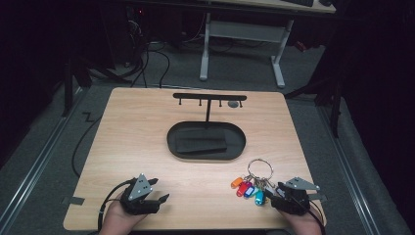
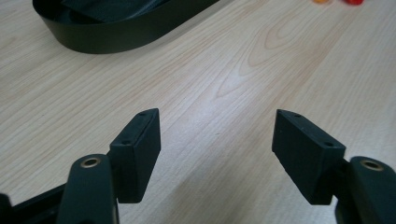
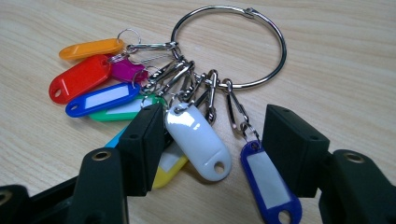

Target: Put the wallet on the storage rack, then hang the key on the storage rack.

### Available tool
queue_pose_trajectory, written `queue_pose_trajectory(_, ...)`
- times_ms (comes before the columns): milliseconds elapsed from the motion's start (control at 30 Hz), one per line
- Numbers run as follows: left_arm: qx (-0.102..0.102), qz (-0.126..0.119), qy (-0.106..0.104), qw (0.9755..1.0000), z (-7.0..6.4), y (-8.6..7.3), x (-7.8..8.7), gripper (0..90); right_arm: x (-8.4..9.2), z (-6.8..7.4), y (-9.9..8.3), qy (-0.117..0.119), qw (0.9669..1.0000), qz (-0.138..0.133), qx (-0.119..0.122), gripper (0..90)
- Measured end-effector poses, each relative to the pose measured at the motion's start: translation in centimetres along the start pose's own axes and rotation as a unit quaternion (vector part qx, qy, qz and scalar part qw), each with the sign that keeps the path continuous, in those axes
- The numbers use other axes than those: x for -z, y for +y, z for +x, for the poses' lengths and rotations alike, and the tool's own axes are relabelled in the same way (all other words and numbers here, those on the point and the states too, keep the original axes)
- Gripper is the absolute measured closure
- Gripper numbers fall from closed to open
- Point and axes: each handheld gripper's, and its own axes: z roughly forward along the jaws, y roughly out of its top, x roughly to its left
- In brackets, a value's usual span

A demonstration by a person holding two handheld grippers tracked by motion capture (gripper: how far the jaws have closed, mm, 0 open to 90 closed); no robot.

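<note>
A large metal key ring (image 1: 260, 169) with several coloured key tags (image 1: 247, 188) clipped to it lies flat on the wooden table (image 1: 147, 122), near the front right. In the right gripper view the ring (image 3: 229, 46) lies ahead. A white tag (image 3: 198, 135) and a dark blue tag (image 3: 268, 182) lie between the jaws of my right gripper (image 3: 212, 116), which stand apart and press on nothing. Seen from above, my right gripper (image 1: 272, 191) points left at the tags. My left gripper (image 1: 160, 189) rests at the front left, open and empty over bare wood (image 2: 217, 135).
A black oval tray (image 1: 171, 139) sits mid-table with a dark slab inside; its wall (image 2: 116, 37) lies ahead of the left jaws. Behind it stands a black T-shaped rack with small hooks (image 1: 209, 97). A desk frame and cables lie on the floor beyond.
</note>
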Motion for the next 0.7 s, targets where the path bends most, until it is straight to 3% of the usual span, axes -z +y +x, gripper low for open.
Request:
queue_pose_trajectory(100, -0.005, 0.002, 0.009, 0.9999, 0.0, 0.0, 0.0, 35.7, 0.3, 0.5, 1.5, -0.009, 0.9992, 0.029, 0.025, 40.1)
queue_pose_trajectory(233, 0.001, 0.000, 0.008, 1.0000, 0.2, 0.0, 0.1, 35.2, 0.3, 0.7, 2.7, -0.007, 0.9975, 0.058, 0.040, 38.5)
queue_pose_trajectory(367, 0.005, -0.007, 0.018, 0.9998, 0.4, 0.0, 0.3, 35.0, 0.4, 0.6, 3.8, 0.009, 0.9966, 0.074, 0.035, 40.1)
queue_pose_trajectory(633, 0.034, -0.021, 0.017, 0.9991, 1.4, -0.2, 0.6, 32.0, 0.0, 0.6, 5.7, 0.022, 0.9925, 0.112, 0.044, 40.7)
queue_pose_trajectory(700, 0.033, -0.018, 0.016, 0.9992, 1.4, -0.3, 0.6, 32.2, -0.1, 0.7, 6.2, 0.027, 0.9914, 0.119, 0.047, 40.8)
